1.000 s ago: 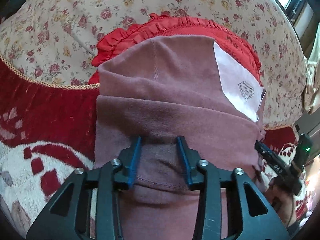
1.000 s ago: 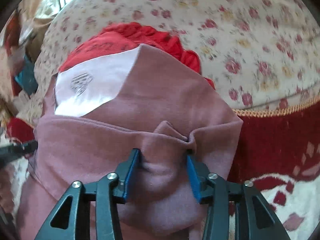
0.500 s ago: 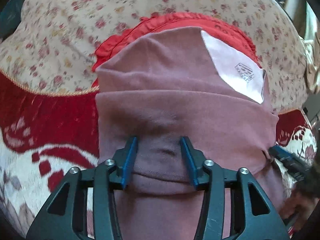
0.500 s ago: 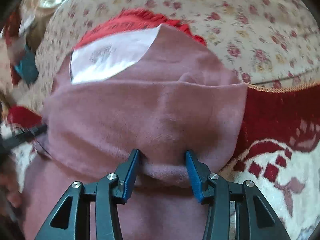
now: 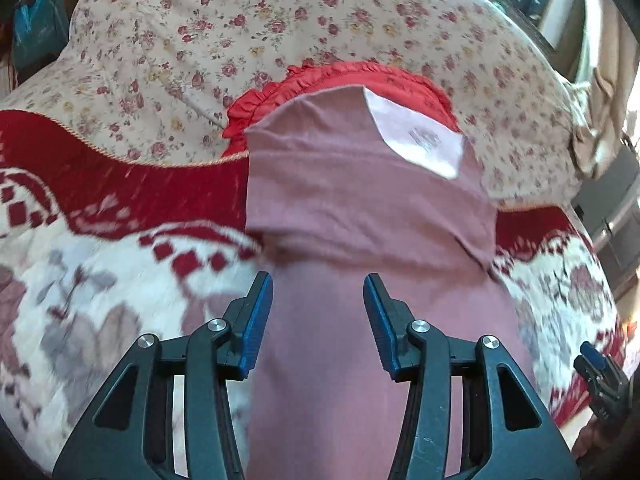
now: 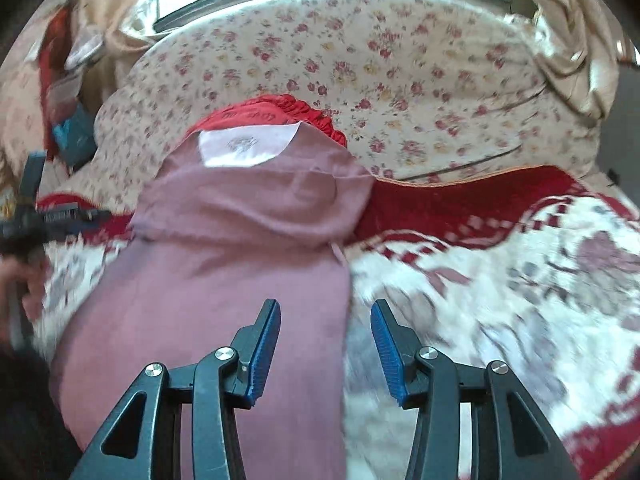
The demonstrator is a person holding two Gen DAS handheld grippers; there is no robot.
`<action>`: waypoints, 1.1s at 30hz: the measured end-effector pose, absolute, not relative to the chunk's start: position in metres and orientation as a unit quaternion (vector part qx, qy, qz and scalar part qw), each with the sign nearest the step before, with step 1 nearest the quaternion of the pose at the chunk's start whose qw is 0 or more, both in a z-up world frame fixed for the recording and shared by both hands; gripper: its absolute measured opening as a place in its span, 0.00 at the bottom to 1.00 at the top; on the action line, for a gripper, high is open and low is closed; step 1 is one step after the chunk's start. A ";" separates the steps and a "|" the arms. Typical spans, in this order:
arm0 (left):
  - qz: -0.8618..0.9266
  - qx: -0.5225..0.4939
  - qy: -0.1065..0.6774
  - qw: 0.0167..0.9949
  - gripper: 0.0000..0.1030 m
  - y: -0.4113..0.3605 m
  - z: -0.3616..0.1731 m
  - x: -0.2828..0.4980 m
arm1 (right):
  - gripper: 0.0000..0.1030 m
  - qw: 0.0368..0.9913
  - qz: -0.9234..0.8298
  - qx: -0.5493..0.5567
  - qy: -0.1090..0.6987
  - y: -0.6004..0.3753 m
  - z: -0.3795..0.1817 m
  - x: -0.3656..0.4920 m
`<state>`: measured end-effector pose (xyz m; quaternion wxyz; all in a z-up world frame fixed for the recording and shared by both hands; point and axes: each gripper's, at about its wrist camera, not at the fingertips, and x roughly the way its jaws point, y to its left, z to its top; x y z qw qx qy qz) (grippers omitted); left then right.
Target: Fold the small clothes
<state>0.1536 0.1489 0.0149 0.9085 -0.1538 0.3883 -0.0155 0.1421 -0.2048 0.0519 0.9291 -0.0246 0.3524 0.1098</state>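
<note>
- Left gripper (image 5: 318, 300): jaws are spread apart and hold nothing. The blue pads hover above the near, unfolded part of the mauve garment (image 5: 360, 216).
- Mauve garment: lies on the red-and-white patterned blanket (image 5: 100, 280), with its far portion folded back toward the camera into a doubled band. A white label patch (image 5: 416, 140) shows at the far right corner of the fold in the left wrist view.
- Red ruffled garment (image 5: 320, 80): lies beneath the far edge of the mauve garment, against the floral cushion (image 5: 240, 40).
- Right gripper (image 6: 325, 330): jaws are released and empty. The left pad sits over the garment's right edge; the right pad sits over the blanket just beside it.
- In the left wrist view, the right gripper's tip appears at the lower right edge, apart from the garment.
</note>
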 end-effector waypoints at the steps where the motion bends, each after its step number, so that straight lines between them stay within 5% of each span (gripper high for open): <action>1: -0.020 -0.146 0.387 0.910 0.45 0.146 0.016 0.142 | 0.44 0.928 0.115 -0.028 0.353 -0.207 0.049 0.128; 14: -0.022 -0.152 0.450 0.880 0.45 0.139 -0.023 -0.007 | 0.42 0.889 0.132 0.023 0.438 -0.244 -0.014 0.022; 24: -0.002 -0.129 0.464 0.876 0.45 0.138 -0.034 -0.027 | 0.18 0.867 0.139 0.054 0.476 -0.243 -0.030 0.040; 33: -0.001 -0.124 0.498 0.858 0.45 0.131 -0.055 -0.033 | 0.17 0.862 0.135 0.065 0.484 -0.245 -0.037 0.043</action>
